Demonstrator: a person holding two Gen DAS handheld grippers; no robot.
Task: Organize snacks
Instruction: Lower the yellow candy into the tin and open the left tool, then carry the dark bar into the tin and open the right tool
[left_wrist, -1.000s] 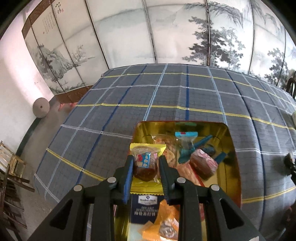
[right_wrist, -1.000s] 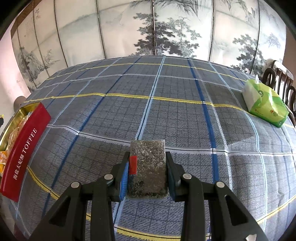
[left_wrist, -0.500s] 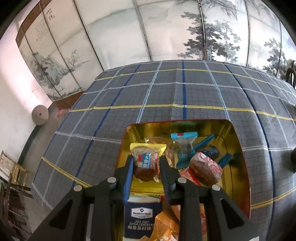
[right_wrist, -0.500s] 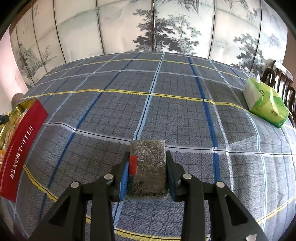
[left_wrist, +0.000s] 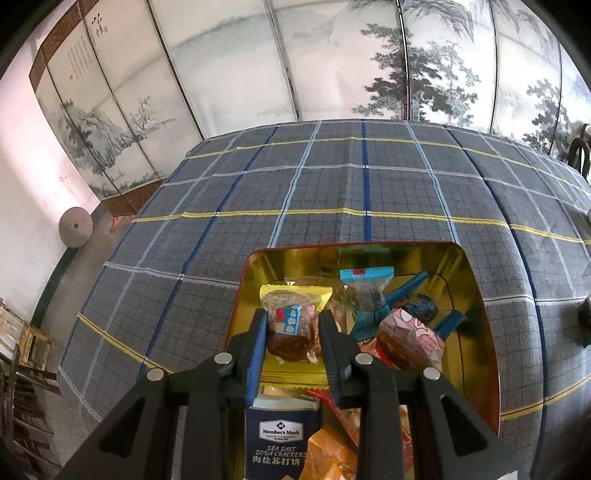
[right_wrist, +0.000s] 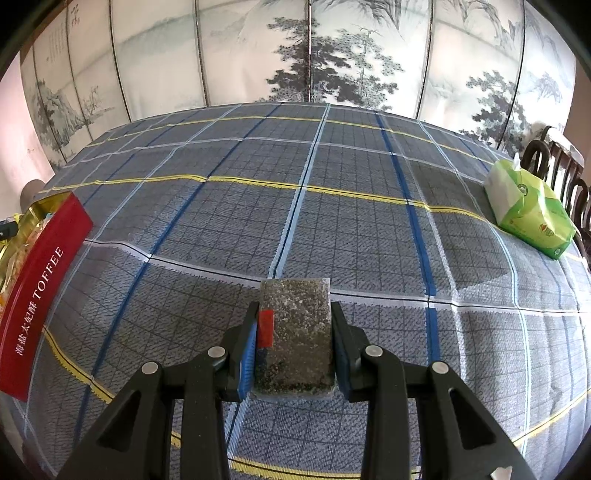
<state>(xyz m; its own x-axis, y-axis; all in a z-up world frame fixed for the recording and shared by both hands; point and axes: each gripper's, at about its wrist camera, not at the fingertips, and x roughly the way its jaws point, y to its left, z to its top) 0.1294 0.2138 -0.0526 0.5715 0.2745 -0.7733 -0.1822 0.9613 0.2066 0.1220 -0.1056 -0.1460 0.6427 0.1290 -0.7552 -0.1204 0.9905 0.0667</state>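
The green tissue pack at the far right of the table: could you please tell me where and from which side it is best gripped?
Probably across the two long sides of the green tissue pack, coming down from above. It lies flat on the tablecloth with open cloth around it, and its soft body should yield to the fingers. The right gripper is shut on the dark snack bar, so it must be freed first.

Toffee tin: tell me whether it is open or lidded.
Open. The toffee tin shows no lid on top; its gold inside and the wrapped snacks in it are in plain view under the left gripper.
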